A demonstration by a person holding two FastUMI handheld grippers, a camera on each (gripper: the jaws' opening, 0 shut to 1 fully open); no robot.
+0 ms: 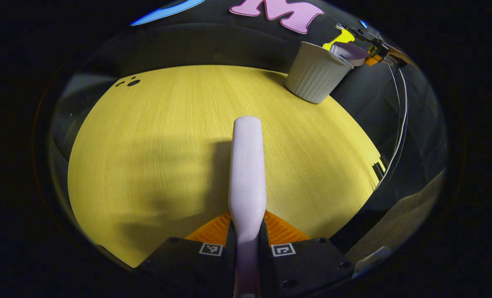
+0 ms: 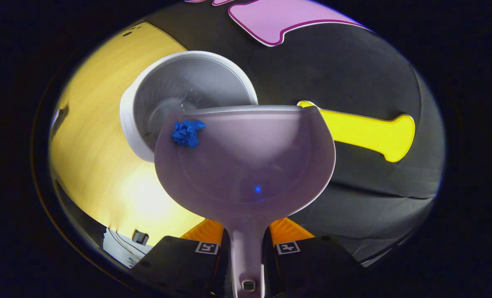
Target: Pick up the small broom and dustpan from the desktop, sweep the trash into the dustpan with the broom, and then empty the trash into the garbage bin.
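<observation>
Pinched between the fingers of my left tool (image 1: 247, 242) is the broom (image 1: 247, 165), its smooth, pale, rounded handle running straight out ahead of me over the table (image 1: 146, 157); both fingers press on its narrow neck. That table has a yellow, fine-grained wood look, and a wide stretch of it lies bare below the handle, with my shadow falling across the near part. At the table's far right corner stands the garbage bin (image 1: 315, 76), a pale ribbed tub that widens toward its rim. Just beyond it I see the dustpan (image 1: 350, 53) tipped over the bin's rim, with my other tool behind it, too small to judge.

My right tool (image 2: 246, 247) is closed on the dustpan's (image 2: 246, 165) stem, both fingers squeezing it. This pan is a smooth, pale lilac scoop with a rounded back and a straight front lip. A crumpled blue scrap of trash (image 2: 187, 132) sits at the lip's left corner, right over the bin's (image 2: 179, 89) open round mouth. The bin's inside is smooth and grey. Its left side stands on the table, close to the table's edge.
</observation>
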